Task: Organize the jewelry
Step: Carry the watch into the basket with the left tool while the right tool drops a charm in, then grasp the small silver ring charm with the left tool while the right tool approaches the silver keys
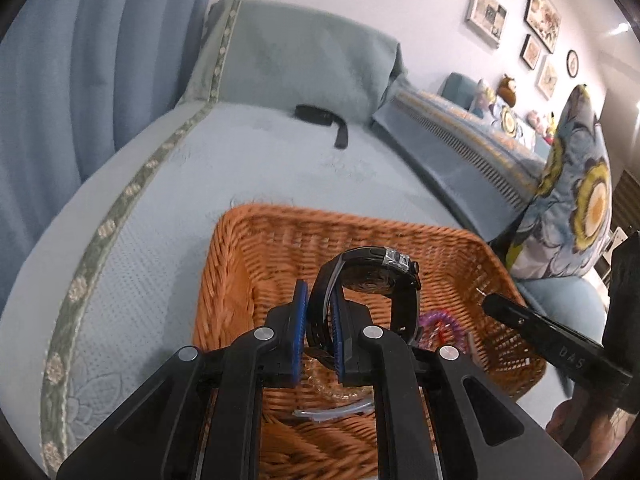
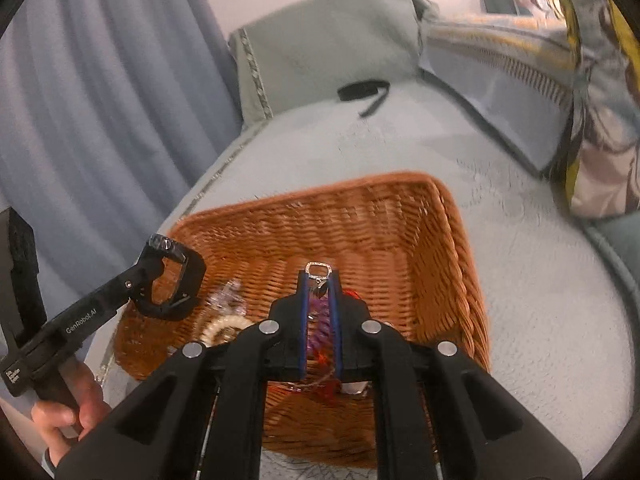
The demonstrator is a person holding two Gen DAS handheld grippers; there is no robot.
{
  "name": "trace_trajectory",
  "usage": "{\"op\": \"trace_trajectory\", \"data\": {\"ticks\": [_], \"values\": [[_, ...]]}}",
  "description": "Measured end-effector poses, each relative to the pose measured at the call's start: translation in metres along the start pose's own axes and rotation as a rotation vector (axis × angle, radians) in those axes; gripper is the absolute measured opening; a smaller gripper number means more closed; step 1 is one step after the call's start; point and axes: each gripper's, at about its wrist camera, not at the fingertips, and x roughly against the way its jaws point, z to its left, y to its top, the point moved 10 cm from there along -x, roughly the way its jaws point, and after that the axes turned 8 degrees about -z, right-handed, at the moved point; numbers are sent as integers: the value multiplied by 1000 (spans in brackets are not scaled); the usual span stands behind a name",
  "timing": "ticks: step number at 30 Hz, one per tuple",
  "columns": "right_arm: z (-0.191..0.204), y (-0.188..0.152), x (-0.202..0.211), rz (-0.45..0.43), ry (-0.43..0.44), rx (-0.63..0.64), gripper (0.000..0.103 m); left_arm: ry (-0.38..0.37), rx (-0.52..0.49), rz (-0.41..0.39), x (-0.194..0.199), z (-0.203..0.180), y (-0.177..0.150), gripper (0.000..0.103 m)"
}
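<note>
My left gripper (image 1: pixel 319 300) is shut on the strap of a black wristwatch (image 1: pixel 380 272), which arches up over the wicker basket (image 1: pixel 280 216). In the right wrist view the same watch (image 2: pixel 172 276) hangs from the left gripper (image 2: pixel 136 276) above the basket's left rim. My right gripper (image 2: pixel 319 280) is shut on a small silver pendant (image 2: pixel 319 269) with a rectangular loop. A thin chain trails below the fingers, over the basket (image 2: pixel 320 192). The right gripper's tip (image 1: pixel 486 304) shows at the basket's right side. A purple coil band (image 1: pixel 440 322) lies inside.
The basket sits on a light blue sofa seat (image 1: pixel 180 200). A second black strap (image 1: pixel 320 118) lies at the back by the cushion. A cream bead bracelet (image 2: pixel 224 326) and a clear clip (image 1: pixel 332 410) lie in the basket. A floral pillow (image 1: pixel 576 184) stands at right. A hand (image 2: pixel 68 412) grips the left tool.
</note>
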Motion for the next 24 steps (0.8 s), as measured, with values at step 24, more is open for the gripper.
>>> {"op": "trace_trajectory", "data": {"ticks": [24], "values": [[27, -44, 83, 14, 99, 51, 33, -166, -8, -106, 127, -22, -13, 41]]}}
